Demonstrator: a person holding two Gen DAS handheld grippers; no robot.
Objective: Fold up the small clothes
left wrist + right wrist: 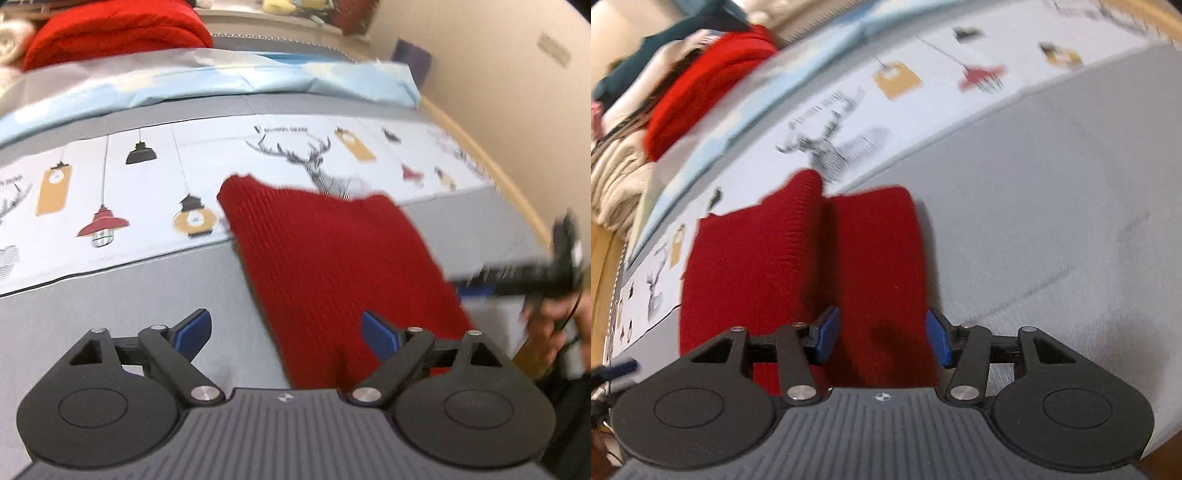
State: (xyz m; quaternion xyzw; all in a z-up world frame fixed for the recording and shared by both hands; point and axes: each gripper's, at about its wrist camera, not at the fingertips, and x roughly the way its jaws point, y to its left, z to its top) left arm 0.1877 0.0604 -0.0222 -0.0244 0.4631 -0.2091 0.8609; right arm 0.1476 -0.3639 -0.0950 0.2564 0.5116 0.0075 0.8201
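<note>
Grey bedspread (1052, 221) seemingly bare beside red knit (871, 251)

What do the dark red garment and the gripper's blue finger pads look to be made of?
The dark red garment looks like ribbed knit, likely wool or acrylic: fine parallel ridges, matte, soft rounded fold edges. The blue pads on the right gripper look like matte rubber or soft plastic: smooth, no gloss; the blur leaves it open.

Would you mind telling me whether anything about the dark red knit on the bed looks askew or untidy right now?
Slightly, yes. The dark red knit lies folded on the grey sheet, but its two layers do not line up: one flap overlaps the wider part, leaving a stepped far edge. Nothing looks damaged. Both the left gripper and right gripper are open, clear of it.
</note>
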